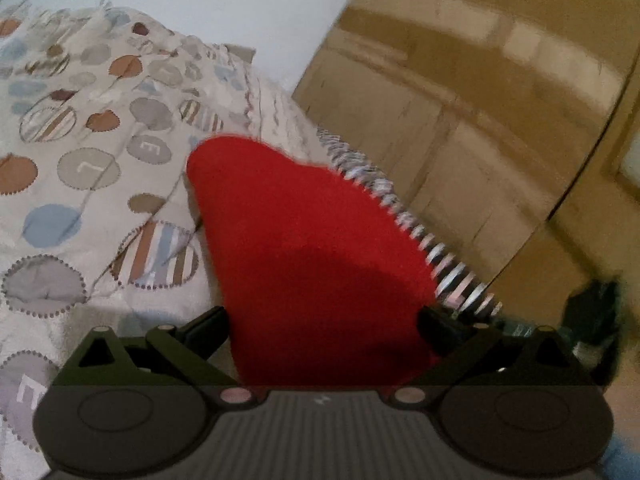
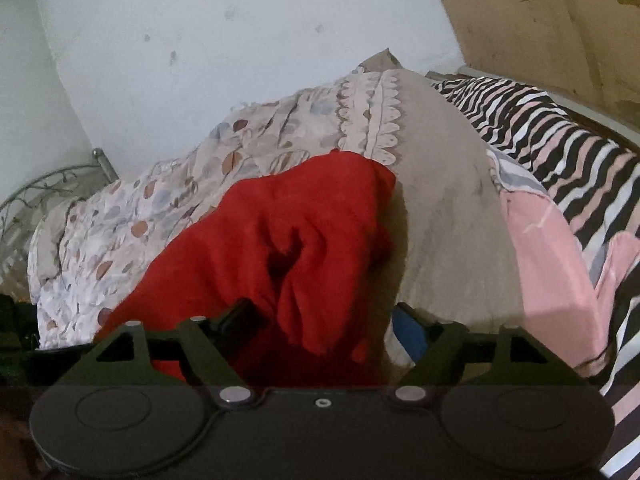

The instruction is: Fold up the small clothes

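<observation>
A pale blue-white painted wall (image 2: 240,40) (scuffed with small dark marks) backs a bed covered in a beige quilt printed with circles (image 1: 80,140). A black, white and pink striped blanket (image 2: 560,140) lies beside tan wooden panelled furniture (image 1: 460,100).

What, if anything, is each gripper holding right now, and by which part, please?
The right gripper stands open around the bunched red garment, gripping nothing. The left gripper has the garment between its jaws; whether it grips cannot be told.
</observation>
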